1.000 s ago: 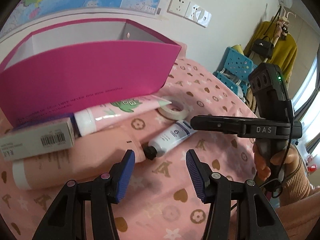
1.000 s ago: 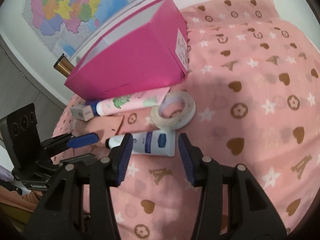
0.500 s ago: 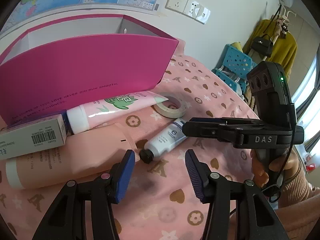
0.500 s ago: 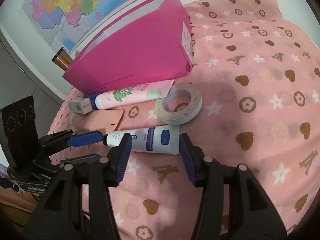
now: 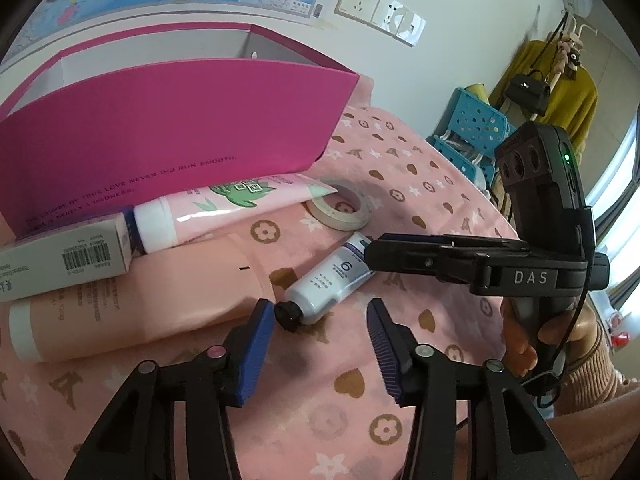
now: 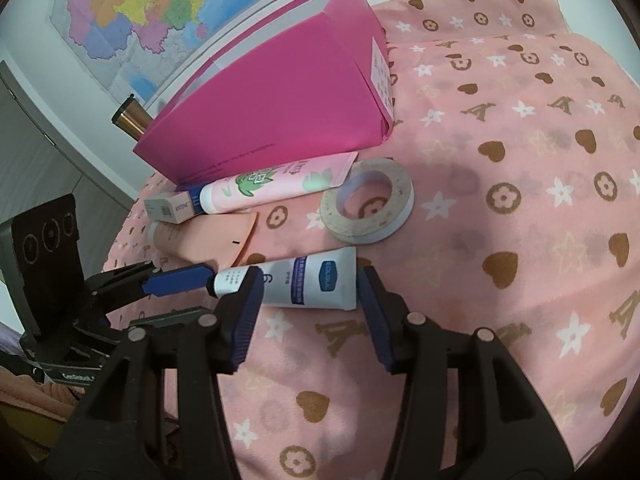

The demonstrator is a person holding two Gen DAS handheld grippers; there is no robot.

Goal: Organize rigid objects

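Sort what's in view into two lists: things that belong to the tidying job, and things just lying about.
Job: pink box; white tube; cartoon tube; peach tube; small carton; tape roll.

Lying about: wall map; wall sockets; blue crate; yellow coat.

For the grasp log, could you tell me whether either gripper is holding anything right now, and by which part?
Nothing is held. Both the left gripper and the right gripper are open, their fingers on either side of the white tube lying on the cloth, not closed on it.

Beside one magenta box (image 5: 168,136): three tubes — white (image 5: 332,280), pink (image 5: 224,208), peach (image 5: 132,304); one small carton (image 5: 64,260); one tape roll (image 5: 340,210).
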